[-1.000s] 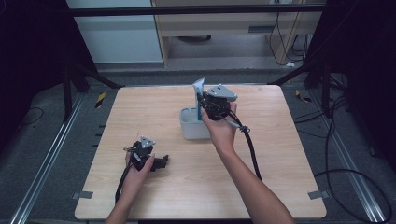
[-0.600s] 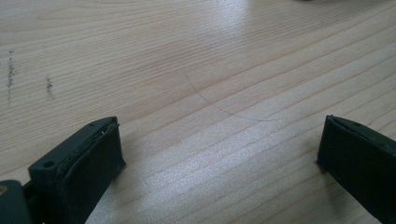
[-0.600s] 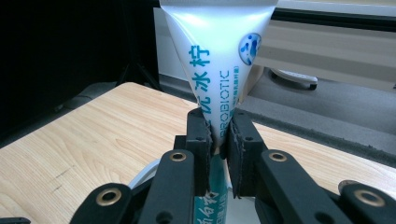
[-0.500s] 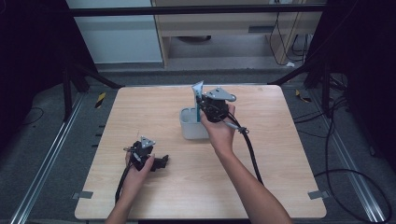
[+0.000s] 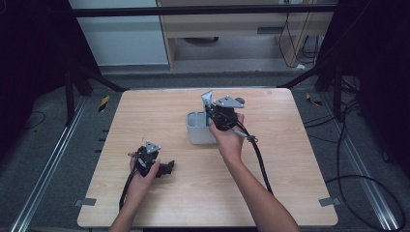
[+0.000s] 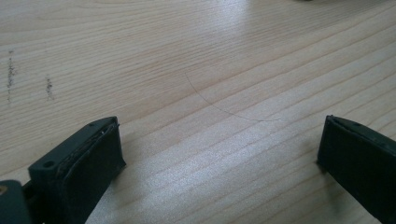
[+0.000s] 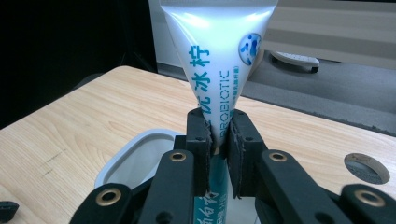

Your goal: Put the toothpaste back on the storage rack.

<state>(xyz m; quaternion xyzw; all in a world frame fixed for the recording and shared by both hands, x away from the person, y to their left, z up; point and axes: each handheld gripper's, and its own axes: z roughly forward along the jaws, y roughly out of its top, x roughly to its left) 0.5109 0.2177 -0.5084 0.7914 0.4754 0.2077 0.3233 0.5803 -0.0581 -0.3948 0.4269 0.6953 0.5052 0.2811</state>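
Toothpaste tube pinched upright in the right gripper, crimped flat end pointing up, cap end hanging down toward the mouth of the pale container that stands near the middle of the tabletop, a little toward its far edge. The jaws are clamped on the narrow lower body of the tube, where it is slim enough to bite firmly; gripping there keeps the tube vertical, so it looks lined up to drop cap-first into the container rather than tip over its rim. In the right gripper view the container's white rim sits just below and to the left of the jaws, so the tube seems slightly off-centre over the opening; I'd judge a small correction is needed before lowering it in.

Over on the near-left part of the tabletop, the left gripper rests low on the wood, jaws spread wide with nothing between them, only bare grain showing in the left gripper view. It looks parked out of the way, well apart from the container, leaving the right hand a free path.
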